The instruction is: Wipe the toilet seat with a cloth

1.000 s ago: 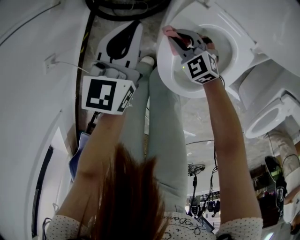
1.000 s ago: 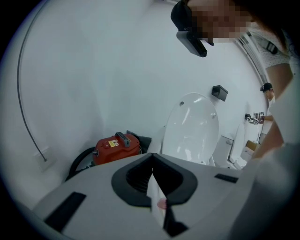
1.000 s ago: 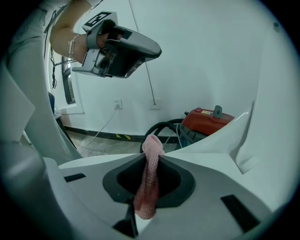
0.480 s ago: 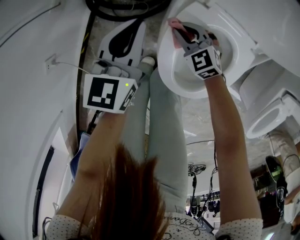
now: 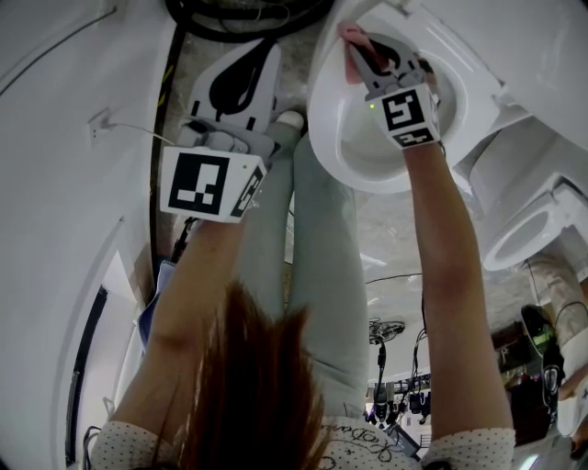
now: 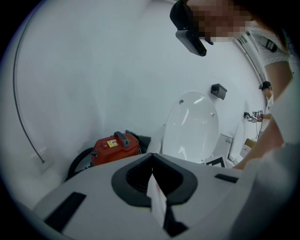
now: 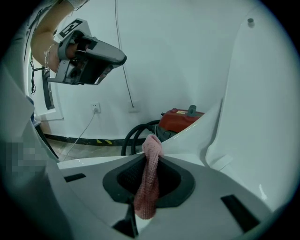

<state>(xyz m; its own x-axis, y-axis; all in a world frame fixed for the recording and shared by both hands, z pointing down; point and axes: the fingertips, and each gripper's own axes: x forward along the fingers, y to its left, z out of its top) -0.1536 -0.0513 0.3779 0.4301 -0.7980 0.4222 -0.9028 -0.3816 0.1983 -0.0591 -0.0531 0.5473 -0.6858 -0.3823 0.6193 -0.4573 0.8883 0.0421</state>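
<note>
Pressure wants to be even: the right gripper (image 5: 363, 48), jaws pinching the cloth (image 7: 149, 173), should drag it flat along the seat (image 5: 323, 119), where it sits at the far rim. Cloth is pink, knitted, bunched into a limp roll. The left gripper (image 5: 241, 78) hangs aside, jaws pressed together, apparently empty.

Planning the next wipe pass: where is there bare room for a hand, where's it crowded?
Bare: near arc of the toilet seat, clear of the right gripper and cloth. Crowded: floor strip between seat and wall, taken by left gripper, black hose, person's legs.
</note>
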